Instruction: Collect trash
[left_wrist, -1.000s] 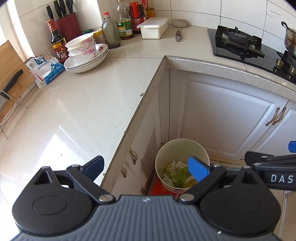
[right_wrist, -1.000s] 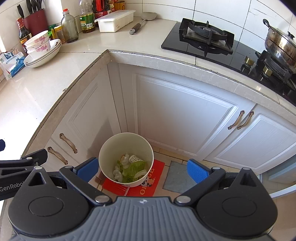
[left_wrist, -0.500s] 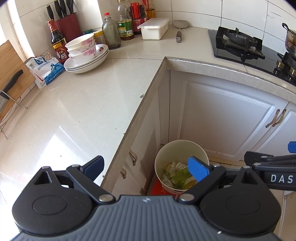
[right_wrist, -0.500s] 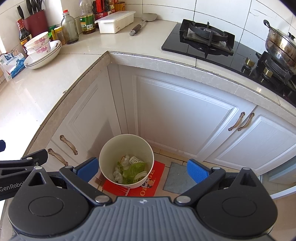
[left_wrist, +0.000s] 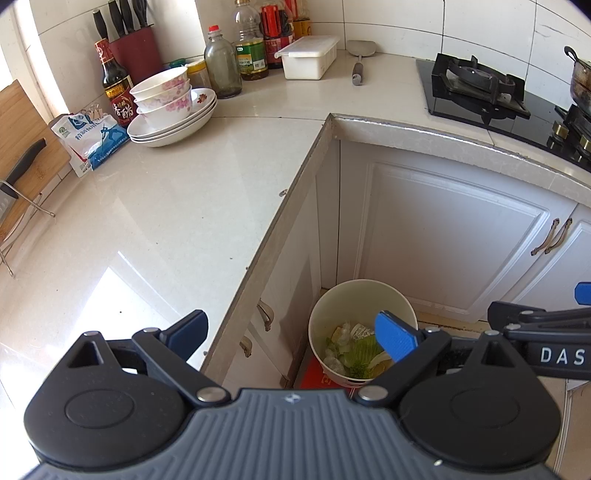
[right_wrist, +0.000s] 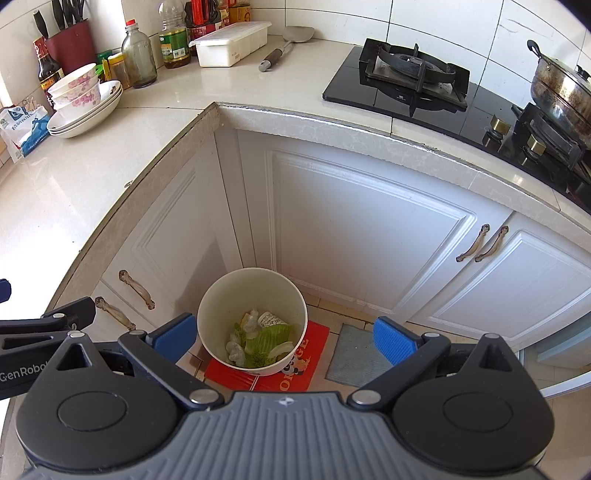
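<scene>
The trash bin (right_wrist: 252, 321), a white round bucket, stands on the floor at lower centre of the right wrist view, in the inside corner of the cabinets. It rests on a red flattened carton (right_wrist: 295, 369). Inside lies the trash (right_wrist: 258, 341): green leaf scraps, pale peelings and a crumpled paper piece.

The right gripper (right_wrist: 282, 338) hangs above the bin with its jaws spread wide and nothing between them. The left gripper (left_wrist: 291, 332) is likewise spread wide and empty, placed over the counter edge, one blue pad (left_wrist: 395, 339) overlapping the bin in the frame.

Judgement: no loose trash is visible on the countertop (left_wrist: 166, 221), so the collecting step looks complete or nearly so. For any further drop, centre the load over the bin mouth before releasing, and keep the fingers clear of the rim.

Surroundings: stacked bowls and plates (left_wrist: 170, 110) at upper left, a bag (left_wrist: 88, 142) beside them, bottles (left_wrist: 236, 55) behind, gas stove (right_wrist: 406, 77) at upper right. The cabinet handles (right_wrist: 125, 299) sit close to the bin at lower left and may snag a lowered gripper.
</scene>
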